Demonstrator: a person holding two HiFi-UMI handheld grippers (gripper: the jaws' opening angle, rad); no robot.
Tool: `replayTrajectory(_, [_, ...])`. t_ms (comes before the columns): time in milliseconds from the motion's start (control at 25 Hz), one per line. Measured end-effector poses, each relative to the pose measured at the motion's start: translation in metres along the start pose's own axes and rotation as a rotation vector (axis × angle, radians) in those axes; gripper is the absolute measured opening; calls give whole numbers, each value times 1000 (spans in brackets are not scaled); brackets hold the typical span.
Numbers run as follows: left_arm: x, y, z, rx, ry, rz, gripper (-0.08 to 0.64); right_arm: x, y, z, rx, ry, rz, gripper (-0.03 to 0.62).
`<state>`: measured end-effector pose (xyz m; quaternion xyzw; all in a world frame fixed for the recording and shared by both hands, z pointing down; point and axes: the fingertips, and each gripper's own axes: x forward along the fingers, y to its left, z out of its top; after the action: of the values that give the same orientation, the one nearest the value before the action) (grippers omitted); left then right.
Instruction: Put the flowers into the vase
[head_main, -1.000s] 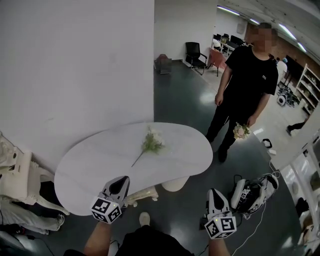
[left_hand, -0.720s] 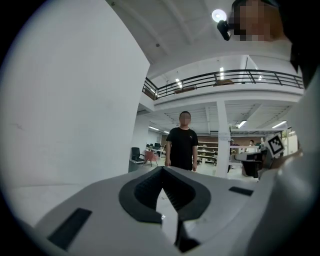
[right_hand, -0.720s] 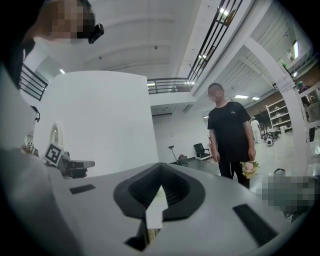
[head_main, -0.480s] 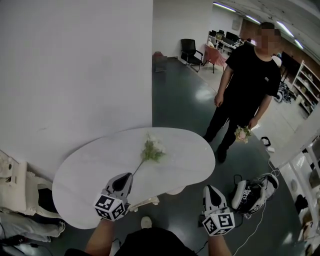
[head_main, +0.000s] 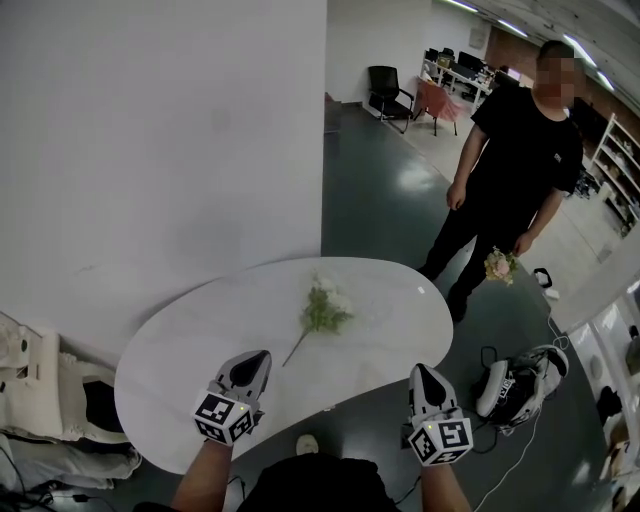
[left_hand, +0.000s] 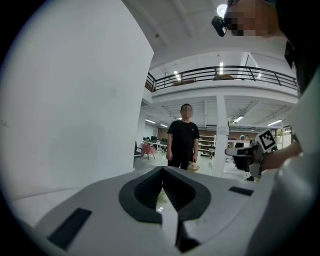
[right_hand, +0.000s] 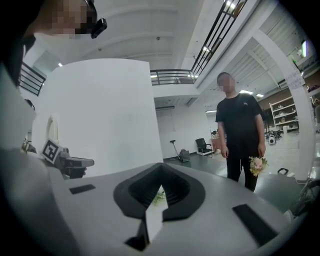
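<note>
While both pairs of jaws are pressed together on nothing, the left gripper hangs over the near edge of the table and the right gripper just off its near right edge. One flower sprig lies at the tabletop centre, stem toward the left gripper. Past the far right edge, a person holds a bouquet.

No legible text, brand, number or sign found in any view. The only printed marks we note are black-and-white square code patterns on the left gripper and right gripper; they carry no letters.
</note>
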<state>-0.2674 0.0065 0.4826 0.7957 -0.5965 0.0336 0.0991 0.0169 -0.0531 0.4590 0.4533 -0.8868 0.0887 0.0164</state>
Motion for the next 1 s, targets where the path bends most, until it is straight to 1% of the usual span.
replayTrajectory(200, [27, 22, -16, 0, 100, -4, 11, 15, -2, 0, 12, -6, -19, 20])
replayTrajectory(280, [40, 25, -20, 7, 114, 1, 11, 15, -8, 3, 20, -2, -34, 20])
replayTrajectory(440, [71, 24, -22, 17, 108, -7, 11, 19, -28, 7, 32, -4, -45, 20])
replayTrajectory(520, [90, 23, -28, 0, 136, -30, 11, 26, -37, 8, 33, -3, -40, 20])
replayTrajectory(600, [106, 20, -36, -8, 183, -48, 14, 33, -47, 8, 39, -5, -35, 20])
replayTrajectory(640, [113, 18, -40, -11, 211, -59, 36, 37, -53, 8, 42, -5, -32, 20])
replayTrajectory(680, [119, 15, -44, -12, 242, -70, 111, 41, -58, 8, 44, -4, -29, 20])
replayTrajectory(720, [126, 13, -48, -5, 273, -79, 144, 44, -64, 10, 45, -4, -26, 20])
replayTrajectory(840, [144, 10, -61, 30, 353, -89, 182, 55, -80, 15, 50, -13, -23, 20])
replayTrajectory(1000, [166, 13, -78, 30, 427, -89, 254, 67, -98, 13, 66, -7, -21, 20])
